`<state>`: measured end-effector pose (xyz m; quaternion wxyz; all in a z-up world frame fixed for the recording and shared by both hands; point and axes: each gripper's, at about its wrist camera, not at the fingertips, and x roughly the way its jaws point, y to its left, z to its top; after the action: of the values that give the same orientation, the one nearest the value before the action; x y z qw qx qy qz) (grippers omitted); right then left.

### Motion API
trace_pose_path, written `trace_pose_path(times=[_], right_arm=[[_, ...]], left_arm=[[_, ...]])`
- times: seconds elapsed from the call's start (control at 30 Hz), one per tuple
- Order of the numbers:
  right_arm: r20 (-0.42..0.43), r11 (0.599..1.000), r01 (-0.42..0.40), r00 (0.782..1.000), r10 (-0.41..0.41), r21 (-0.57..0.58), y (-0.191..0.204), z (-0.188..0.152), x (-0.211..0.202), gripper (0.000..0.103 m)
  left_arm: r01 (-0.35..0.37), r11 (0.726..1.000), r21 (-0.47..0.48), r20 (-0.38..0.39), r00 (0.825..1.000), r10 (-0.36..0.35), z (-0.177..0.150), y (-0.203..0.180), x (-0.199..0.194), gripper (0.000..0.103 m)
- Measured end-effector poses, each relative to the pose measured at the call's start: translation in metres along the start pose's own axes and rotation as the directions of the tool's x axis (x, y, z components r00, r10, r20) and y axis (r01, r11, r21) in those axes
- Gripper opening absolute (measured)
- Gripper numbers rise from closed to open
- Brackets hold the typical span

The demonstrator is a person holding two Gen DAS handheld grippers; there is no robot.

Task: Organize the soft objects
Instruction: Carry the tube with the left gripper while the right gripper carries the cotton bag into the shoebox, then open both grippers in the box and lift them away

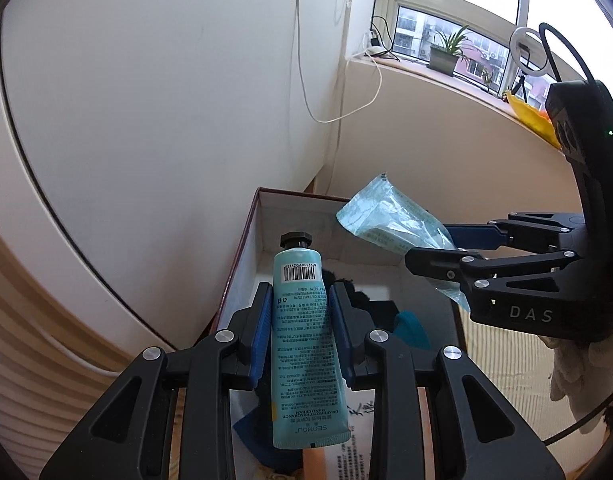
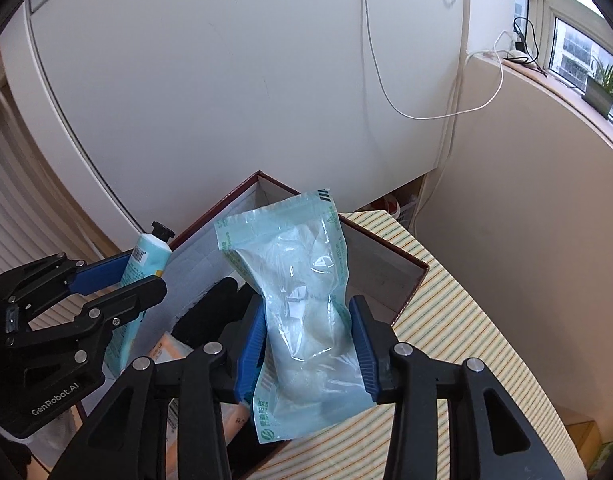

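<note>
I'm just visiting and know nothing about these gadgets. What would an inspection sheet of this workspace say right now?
Surface: striped cloth covers the table beside the box.
Job's things: teal hand cream tube and sealed clear plastic pouch, both held above the open cardboard box.
Clutter: a black soft item and other packets lie in the box.
Grippers: left gripper shut on the tube; right gripper shut on the pouch, fingers squeezing its middle.
Cables: white cable hangs along the wall; black cables on the windowsill.
Surroundings: white wall panel, potted plant, ring light.
</note>
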<state>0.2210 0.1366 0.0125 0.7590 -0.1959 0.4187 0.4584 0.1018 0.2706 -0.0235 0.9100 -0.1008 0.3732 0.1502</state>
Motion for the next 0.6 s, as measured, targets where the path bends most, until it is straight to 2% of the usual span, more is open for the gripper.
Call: trace_pose_path(times=[0.07,0.13,0.17,0.2,0.6], right_arm=[[0.008,1.000,0.012,1.000,-0.012,-0.007,0.002,0.000,-0.001,0.049],[0.012,1.000,0.019,1.000,-0.019,-0.008,0.003,0.001,-0.002,0.053],[0.011,1.000,0.015,1.000,-0.015,-0.006,0.003,0.001,-0.003,0.055],[0.011,1.000,0.009,1.000,-0.008,-0.006,0.003,0.002,-0.003,0.056],[0.020,1.000,0.023,1.000,-0.023,0.007,0.001,-0.013,-0.022,0.059]], left_arm=[[0.002,1.000,-0.003,-0.003,1.000,-0.002,0.000,0.002,0.001,0.028],[0.006,1.000,-0.012,-0.012,1.000,-0.006,0.000,0.004,0.001,0.036],[0.010,1.000,-0.017,-0.012,1.000,-0.010,0.001,0.005,0.001,0.052],[0.012,1.000,-0.021,-0.003,1.000,-0.012,0.001,0.006,-0.001,0.061],[0.012,1.000,-0.028,0.016,1.000,-0.012,-0.007,0.009,-0.016,0.061]])
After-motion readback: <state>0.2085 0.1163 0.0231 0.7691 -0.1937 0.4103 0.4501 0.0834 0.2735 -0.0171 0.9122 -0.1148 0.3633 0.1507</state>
